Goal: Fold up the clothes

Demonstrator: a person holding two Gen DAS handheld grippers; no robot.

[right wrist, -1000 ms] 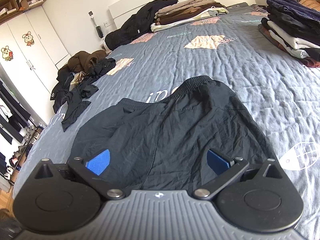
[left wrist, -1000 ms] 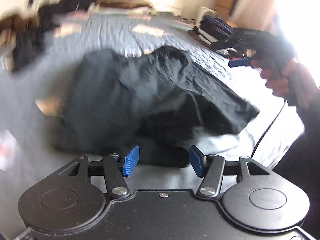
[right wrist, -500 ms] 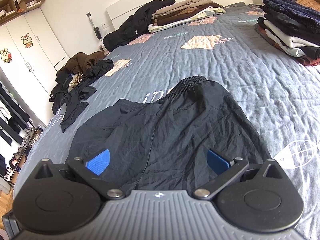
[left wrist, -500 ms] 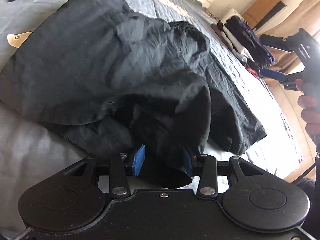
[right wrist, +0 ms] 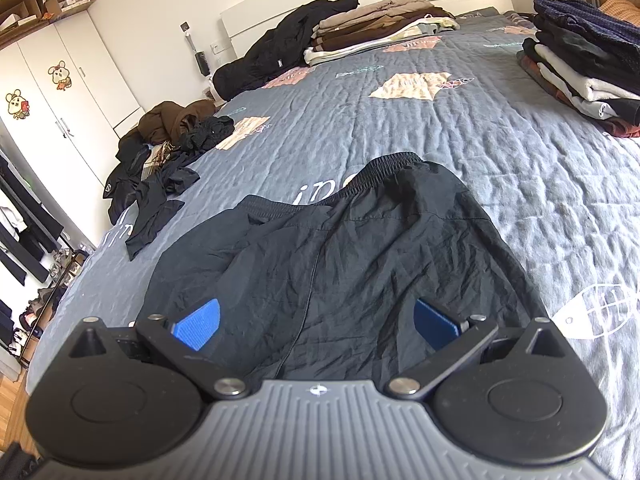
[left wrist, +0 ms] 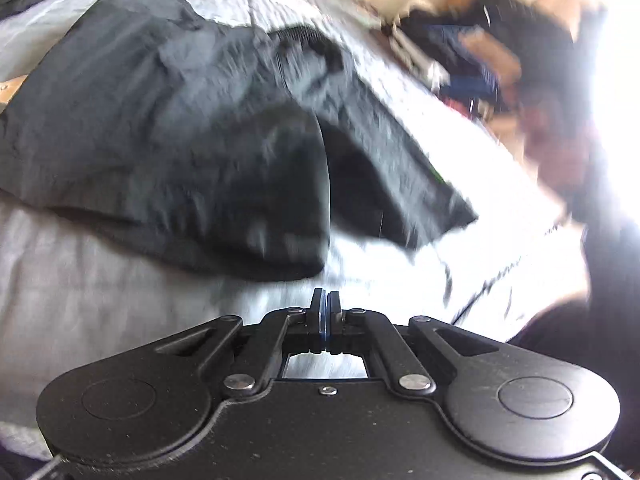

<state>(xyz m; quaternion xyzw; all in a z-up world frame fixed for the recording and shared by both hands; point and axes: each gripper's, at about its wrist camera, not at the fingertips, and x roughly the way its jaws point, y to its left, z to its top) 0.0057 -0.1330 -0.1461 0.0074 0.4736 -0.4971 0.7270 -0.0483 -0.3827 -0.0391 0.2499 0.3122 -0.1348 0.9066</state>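
Daylight flooded the room evenly in the right wrist view, sharp but bowed at its edges. The left wrist view was motion-blurred, its right side blown out by glare.

shorts (right wrist: 340, 264): black | bedspread (right wrist: 440, 136): grey, beige patches | pads (right wrist: 198, 322): blue

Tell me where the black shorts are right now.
In the right wrist view the black shorts lie spread on the grey quilt, just beyond the open right gripper.

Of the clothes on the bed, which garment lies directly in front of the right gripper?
The black shorts, spread flat just beyond the open right gripper; the folded stacks and the crumpled dark pile lie farther off.
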